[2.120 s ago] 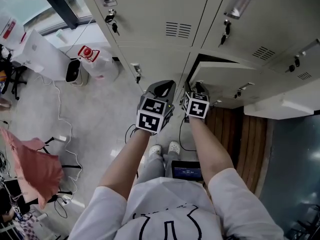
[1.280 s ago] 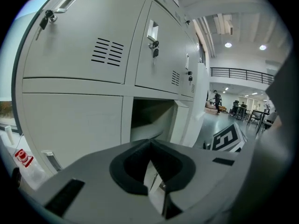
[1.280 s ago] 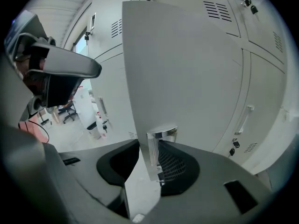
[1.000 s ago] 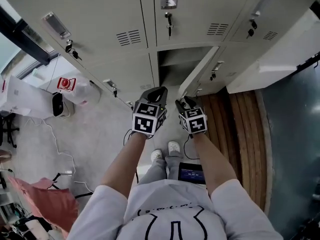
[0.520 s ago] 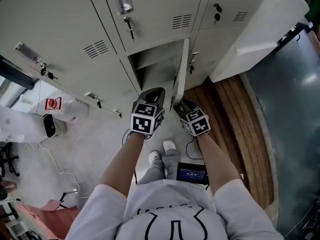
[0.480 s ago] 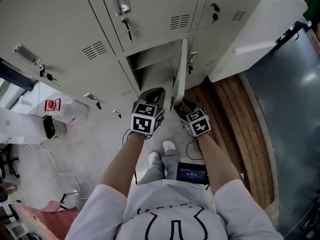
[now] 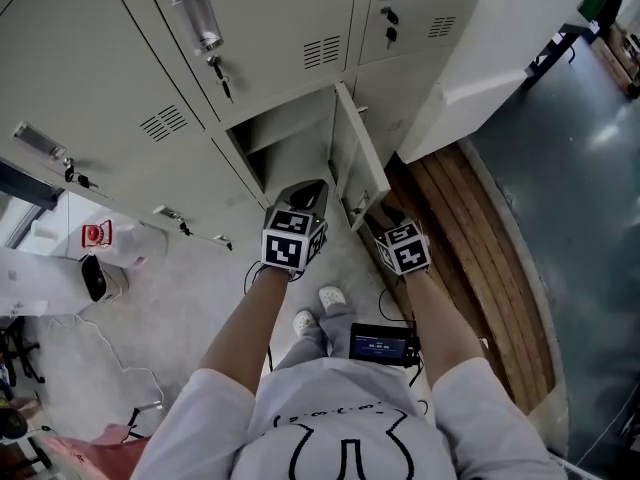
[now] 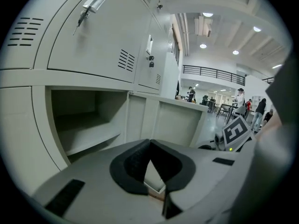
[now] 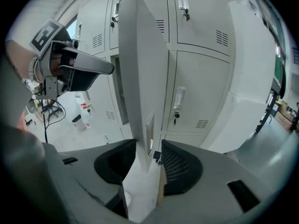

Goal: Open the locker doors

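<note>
One door done: releasing the pale grey metal locker door (image 7: 352, 164), swung out at the lower compartment's (image 7: 285, 140) right edge, right gripper's (image 9: 148, 164) jaws just opening around it, left gripper (image 8: 149, 147) clenched empty; next, probably seeking the closed neighbouring door (image 9: 198, 94).

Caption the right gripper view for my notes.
Right gripper, jaws just opened, straddles the edge of the open locker door.

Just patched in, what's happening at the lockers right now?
A person works two handheld grippers at the lockers. One locker door stands swung open. The right gripper straddles that door's free edge; its jaws have just been opening and stand wide, not pressing it. The left gripper hangs shut and empty before the open compartment.
</note>
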`<state>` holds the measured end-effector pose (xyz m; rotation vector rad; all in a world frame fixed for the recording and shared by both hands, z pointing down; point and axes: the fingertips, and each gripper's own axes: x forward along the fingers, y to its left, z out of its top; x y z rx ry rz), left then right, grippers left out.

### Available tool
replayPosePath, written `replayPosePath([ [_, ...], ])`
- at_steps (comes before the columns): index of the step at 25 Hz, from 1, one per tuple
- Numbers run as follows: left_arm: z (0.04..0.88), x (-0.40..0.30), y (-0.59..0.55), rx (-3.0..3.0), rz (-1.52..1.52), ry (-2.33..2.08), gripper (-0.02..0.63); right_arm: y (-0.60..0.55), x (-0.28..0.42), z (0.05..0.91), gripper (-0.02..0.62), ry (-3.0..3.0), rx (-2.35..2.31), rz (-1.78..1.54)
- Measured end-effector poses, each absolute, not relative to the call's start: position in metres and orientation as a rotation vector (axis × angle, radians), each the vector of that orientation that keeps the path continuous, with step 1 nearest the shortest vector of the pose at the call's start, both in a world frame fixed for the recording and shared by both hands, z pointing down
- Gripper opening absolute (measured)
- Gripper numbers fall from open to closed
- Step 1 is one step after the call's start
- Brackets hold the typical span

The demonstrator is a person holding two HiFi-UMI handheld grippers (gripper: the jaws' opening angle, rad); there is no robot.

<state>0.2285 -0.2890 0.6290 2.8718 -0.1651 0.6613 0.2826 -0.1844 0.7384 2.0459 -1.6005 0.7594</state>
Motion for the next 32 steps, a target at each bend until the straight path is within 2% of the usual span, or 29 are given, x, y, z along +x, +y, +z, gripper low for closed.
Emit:
replayPosePath([
  [2,0.628,0.232,-0.288,2.874,0.662,-0.159,0.026,-0.178,0.289,0.738,0.156,-1.568,2.054,0.754],
  [4,0.626,0.235,-0.287,2.878,0.663,-0.157,0.026,-0.172,0.297,0.739,0.074,-1.517,2.079,0.751],
  [9,0.621,0.24,-0.289,2.893,0.671,-0.163,0.026,-0.155,0.329,0.74,0.051,-1.383,2.184,0.795],
  [11,0.619,0.24,-0.291,2.899,0.676,-0.171,0.026,-0.151,0.345,0.741,0.006,-1.314,2.219,0.814],
  [22,0.602,0.246,-0.308,2.936,0.672,-0.208,0.026,-0.143,0.393,0.733,0.006,-1.199,2.361,0.869],
  [32,0.554,0.251,-0.316,2.997,0.536,-0.196,0.026,-0.143,0.391,0.659,0.006,-1.301,2.467,0.635],
])
